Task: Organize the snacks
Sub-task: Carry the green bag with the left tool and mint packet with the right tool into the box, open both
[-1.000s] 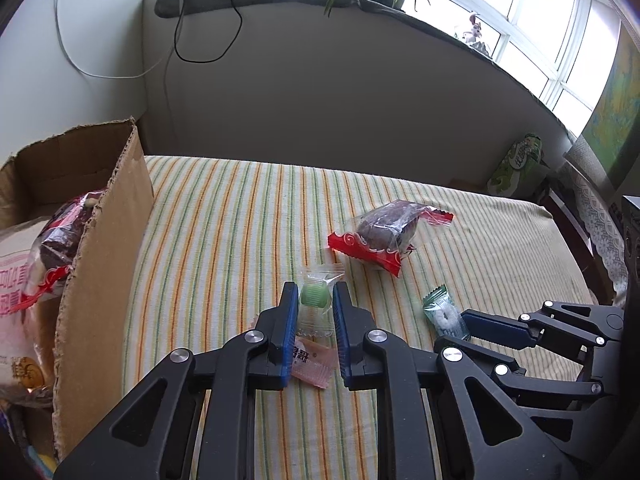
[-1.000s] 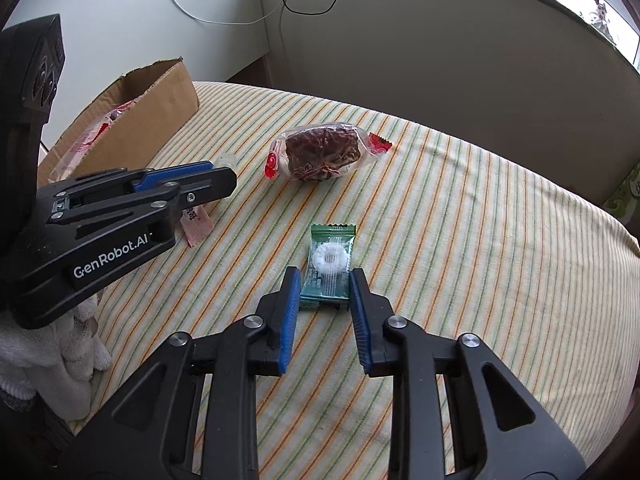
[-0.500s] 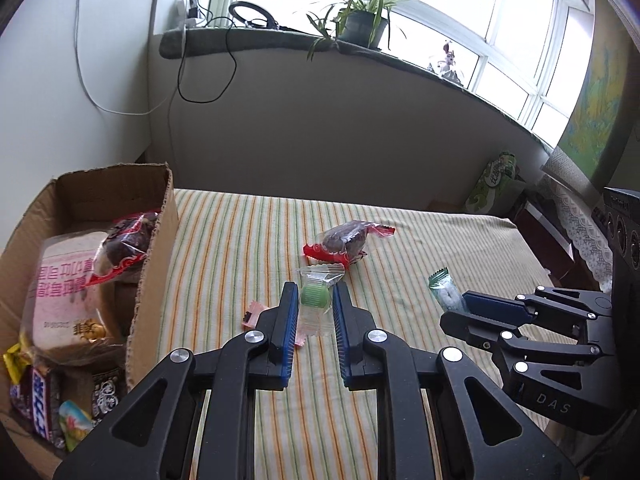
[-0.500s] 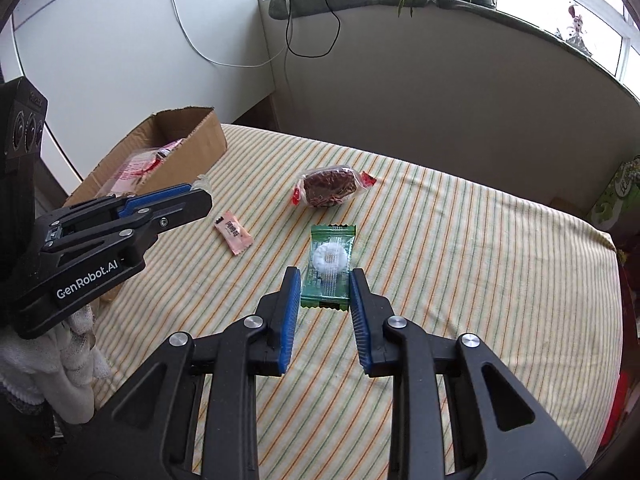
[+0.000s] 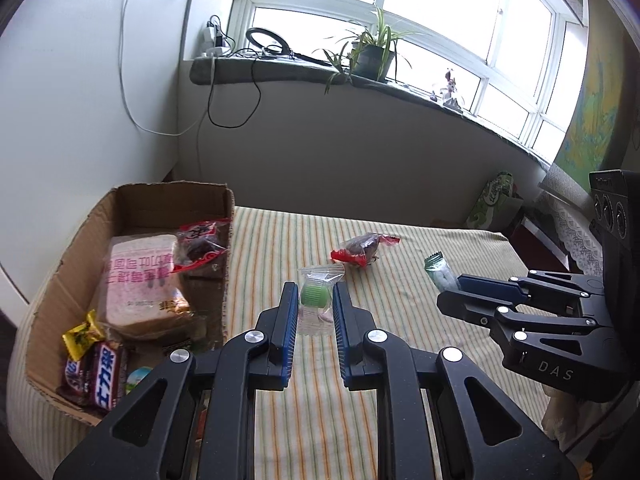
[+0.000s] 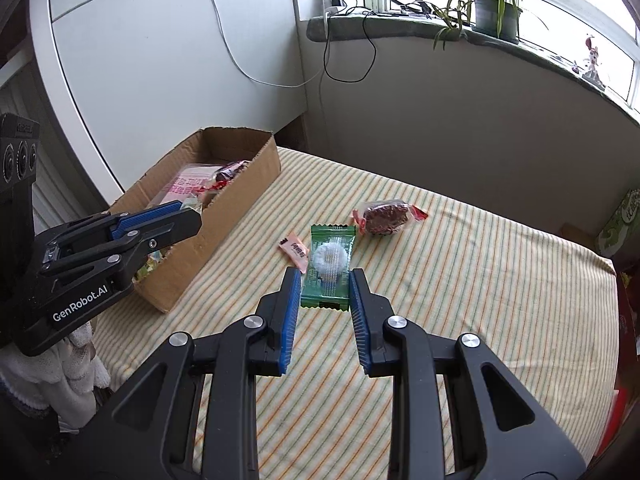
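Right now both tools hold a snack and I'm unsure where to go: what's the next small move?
Probably carry the left tool, shut on the clear-wrapped green candy, over the open cardboard box beside it, where snacks already lie.

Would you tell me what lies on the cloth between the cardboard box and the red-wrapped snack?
A small pink sachet lies between the cardboard box and red-wrapped snack, shown in the right wrist view.

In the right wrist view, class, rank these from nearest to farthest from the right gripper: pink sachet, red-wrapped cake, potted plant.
From the right gripper:
1. Pink sachet, on the cloth, just left.
2. Red-wrapped cake, on the cloth, further back.
3. Potted plant, on the windowsill.
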